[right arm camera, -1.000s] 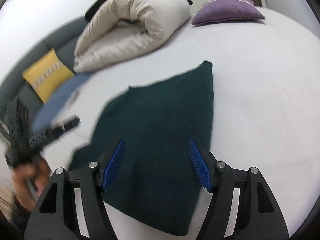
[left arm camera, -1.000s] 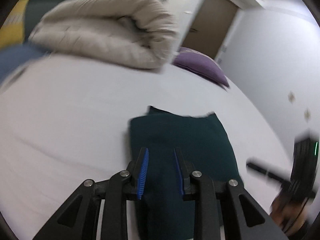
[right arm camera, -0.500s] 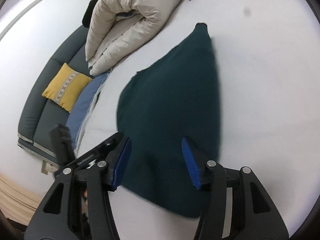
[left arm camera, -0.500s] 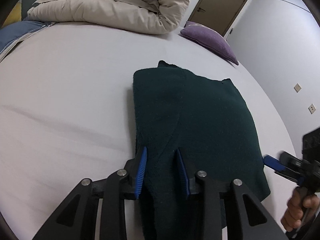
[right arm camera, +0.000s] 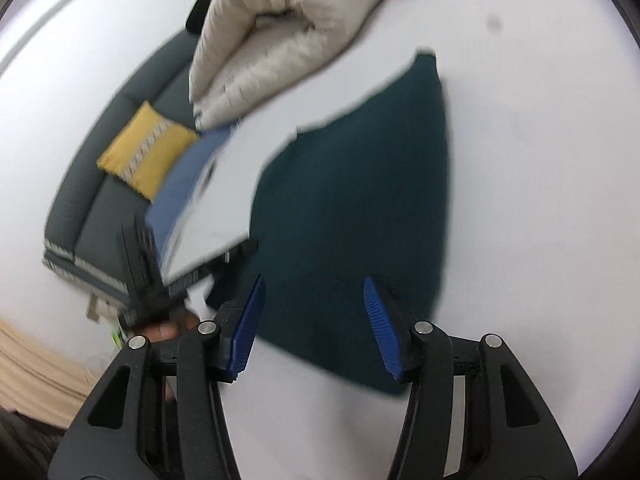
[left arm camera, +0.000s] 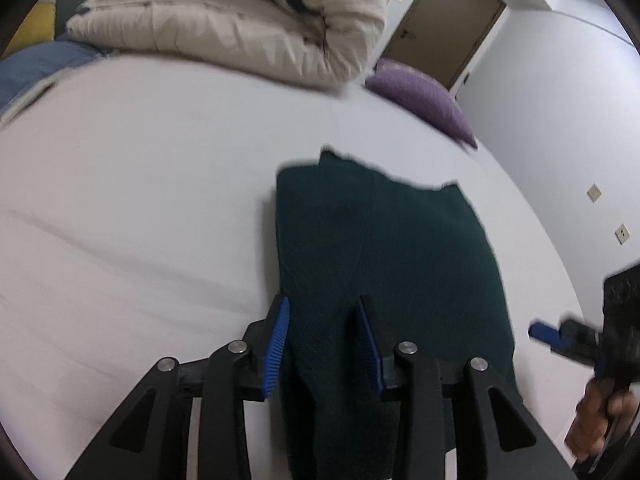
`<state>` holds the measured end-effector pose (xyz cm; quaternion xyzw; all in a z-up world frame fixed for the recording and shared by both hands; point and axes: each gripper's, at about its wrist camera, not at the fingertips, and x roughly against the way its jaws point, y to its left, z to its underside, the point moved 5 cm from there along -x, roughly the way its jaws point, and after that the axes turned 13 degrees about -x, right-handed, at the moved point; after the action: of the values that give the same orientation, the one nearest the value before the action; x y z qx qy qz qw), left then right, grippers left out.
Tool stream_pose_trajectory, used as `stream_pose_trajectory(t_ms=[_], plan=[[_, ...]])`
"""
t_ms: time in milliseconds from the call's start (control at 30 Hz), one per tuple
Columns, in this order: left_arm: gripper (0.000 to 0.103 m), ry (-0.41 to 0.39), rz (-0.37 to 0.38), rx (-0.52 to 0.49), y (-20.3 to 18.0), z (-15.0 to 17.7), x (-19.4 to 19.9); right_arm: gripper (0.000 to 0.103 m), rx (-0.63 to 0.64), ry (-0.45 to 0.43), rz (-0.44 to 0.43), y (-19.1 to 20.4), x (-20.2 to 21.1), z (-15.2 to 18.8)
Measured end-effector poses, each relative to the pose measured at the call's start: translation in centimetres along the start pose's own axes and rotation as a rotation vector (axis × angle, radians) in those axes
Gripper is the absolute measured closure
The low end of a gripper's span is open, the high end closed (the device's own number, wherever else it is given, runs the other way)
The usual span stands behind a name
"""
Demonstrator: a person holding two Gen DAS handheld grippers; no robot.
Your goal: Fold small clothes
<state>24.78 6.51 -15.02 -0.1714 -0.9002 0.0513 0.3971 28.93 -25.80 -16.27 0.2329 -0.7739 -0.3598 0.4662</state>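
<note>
A dark green folded cloth (left arm camera: 380, 240) lies flat on the white bed sheet (left arm camera: 140, 180). My left gripper (left arm camera: 322, 300) hangs over the cloth's near left edge. Its jaws are opening, with the cloth's edge between the blue pads and no squeeze visible. In the right wrist view the same cloth (right arm camera: 352, 200) stretches away from my right gripper (right arm camera: 314, 280). That gripper's jaws are closing over the near right corner, pads apart from the fabric. Each gripper shows in the other's view: the right gripper (left arm camera: 560, 336) in a hand, the left gripper (right arm camera: 224, 264) blurred.
A rolled beige duvet (left arm camera: 240, 20) lies across the far side of the bed, with a purple pillow (left arm camera: 420, 96) beside it. A blue cloth (right arm camera: 188, 184) sits at the bed's left edge. Beyond it stands a grey sofa (right arm camera: 100, 208) with a yellow cushion (right arm camera: 148, 152).
The left jaws have widened around the cloth's edge. The right jaws have narrowed, and that gripper has turned so the sofa side fills more of its view.
</note>
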Motion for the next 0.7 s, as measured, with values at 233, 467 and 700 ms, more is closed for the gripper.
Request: stream_pose_trajectory(t_ms=[233, 467, 700], plan=[[0.055, -0.046, -0.019, -0.066, -0.5, -1.6, -0.4, 0.052, -0.021, -0.008, -0.047, 2.8, -4.7, -8.5], [0.048, 0.030, 0.008, -0.008, 0.7, -0.6, -3.3, 0.051, -0.169, -0.025, 0.086, -1.6, -10.0, -14.9], [0.035, -0.037, 0.066, 0.121, 3.8, -2.0, -1.0, 0.037, -0.266, -0.161, 0.004, -4.5, -3.4, -14.0]])
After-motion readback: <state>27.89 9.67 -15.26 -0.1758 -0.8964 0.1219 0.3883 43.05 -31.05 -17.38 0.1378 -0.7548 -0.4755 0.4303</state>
